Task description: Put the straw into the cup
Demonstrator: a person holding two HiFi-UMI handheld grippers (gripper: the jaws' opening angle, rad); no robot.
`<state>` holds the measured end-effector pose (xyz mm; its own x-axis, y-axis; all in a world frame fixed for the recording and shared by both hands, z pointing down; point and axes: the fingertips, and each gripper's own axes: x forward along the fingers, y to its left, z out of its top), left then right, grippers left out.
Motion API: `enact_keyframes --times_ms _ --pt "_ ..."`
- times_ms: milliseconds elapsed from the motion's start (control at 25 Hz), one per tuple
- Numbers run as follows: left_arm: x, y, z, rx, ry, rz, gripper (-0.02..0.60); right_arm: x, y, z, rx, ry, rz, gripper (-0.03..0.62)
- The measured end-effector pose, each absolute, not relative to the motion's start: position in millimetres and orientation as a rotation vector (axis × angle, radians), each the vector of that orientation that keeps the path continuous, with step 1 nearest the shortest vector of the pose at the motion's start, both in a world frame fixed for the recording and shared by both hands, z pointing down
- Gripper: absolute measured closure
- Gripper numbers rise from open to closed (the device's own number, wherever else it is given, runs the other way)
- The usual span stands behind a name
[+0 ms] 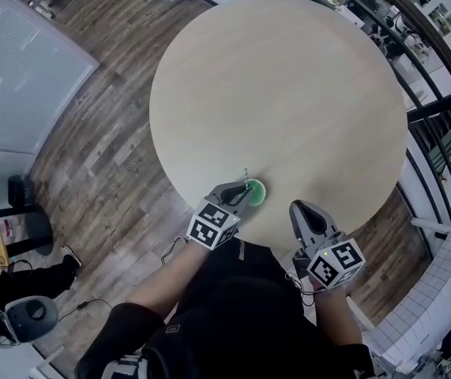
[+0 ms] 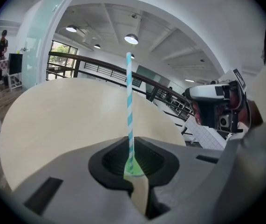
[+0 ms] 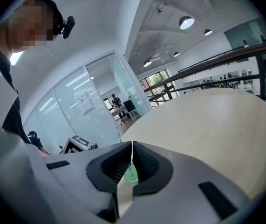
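A teal-and-white striped straw (image 2: 129,97) stands upright with its lower end in a small green cup (image 1: 257,193) near the front edge of the round table (image 1: 280,93). My left gripper (image 1: 240,189) is against the cup's left side. Its jaws are closed on the straw just above the cup (image 2: 132,171). From above, the straw (image 1: 246,177) rises beside the jaw tips. My right gripper (image 1: 301,208) hovers at the table's edge, to the right of the cup, shut and holding nothing. Through the slit of my right gripper (image 3: 131,144) the cup (image 3: 131,175) shows as a green patch.
A dark railing (image 1: 426,69) curves round the table's far right side. Wooden floor (image 1: 99,156) lies to the left, with a glass partition (image 1: 20,61) beyond. A white gridded board (image 1: 430,306) stands at the lower right. The person's body fills the bottom centre.
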<state>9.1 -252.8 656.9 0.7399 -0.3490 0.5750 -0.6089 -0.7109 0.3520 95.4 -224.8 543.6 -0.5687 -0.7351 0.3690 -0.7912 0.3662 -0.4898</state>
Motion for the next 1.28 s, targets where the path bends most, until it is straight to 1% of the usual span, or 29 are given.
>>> enact_keyframes --times_ms 800,1080,1280 --pt "-5 -256 645 2.451 -0.740 0.640 0.551 88 -224 536 1.432 -2.523 0.954 0.571" --pt "-9 -260 604 2.597 -0.798 0.594 0.554 85 -225 515 1.475 -2.538 0.877 0.571" --pt "-20 -255 575 2.674 -0.800 0.534 0.568 81 -224 494 1.532 -2.543 0.787 0.571"
